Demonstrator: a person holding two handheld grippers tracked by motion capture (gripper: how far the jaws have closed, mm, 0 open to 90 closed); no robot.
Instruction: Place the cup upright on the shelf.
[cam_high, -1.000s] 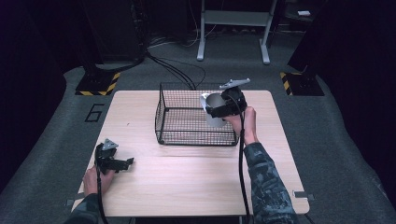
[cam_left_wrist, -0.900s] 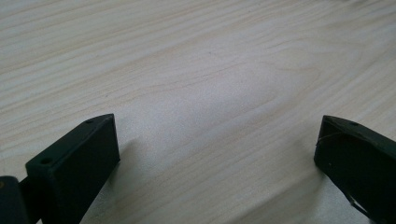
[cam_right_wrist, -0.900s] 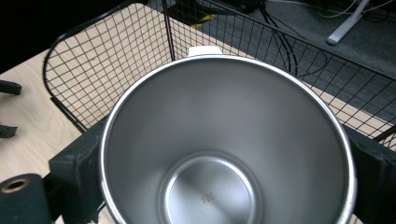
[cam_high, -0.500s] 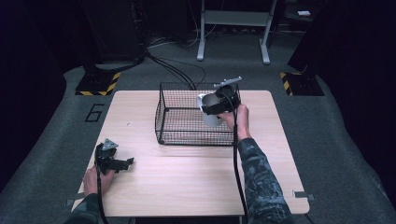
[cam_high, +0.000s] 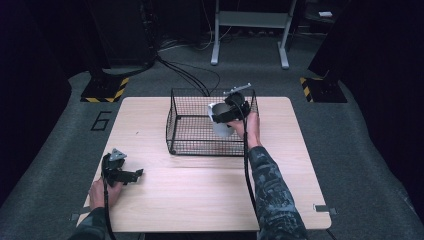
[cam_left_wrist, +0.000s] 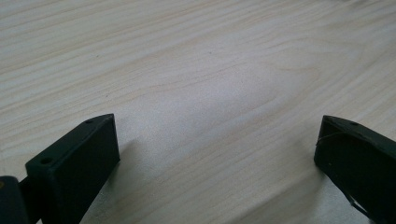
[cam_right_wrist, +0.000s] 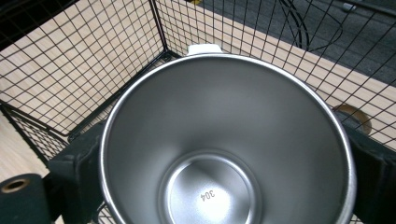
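A steel cup (cam_right_wrist: 224, 140), empty and stamped 304 on its floor, hangs inside the rim of a black wire basket (cam_high: 190, 125) on the worktop (cam_high: 210, 190), clamped between the jaws of the right hand-held gripper (cam_high: 226, 114); the step looks like placing it, so lowering and release would come next; the left hand-held gripper (cam_high: 131, 174) rests wide and empty on bare wood.

Overhead light falls brightly on the pale worktop (cam_high: 200, 195) while the surrounding room stays nearly black. The high view is soft and slightly blurred. In the left gripper view, a hazy sheen crosses the wood and shadows pool at 7 o'clock. The steel cup (cam_right_wrist: 224, 140) shows soft grey reflections, sharply focused.
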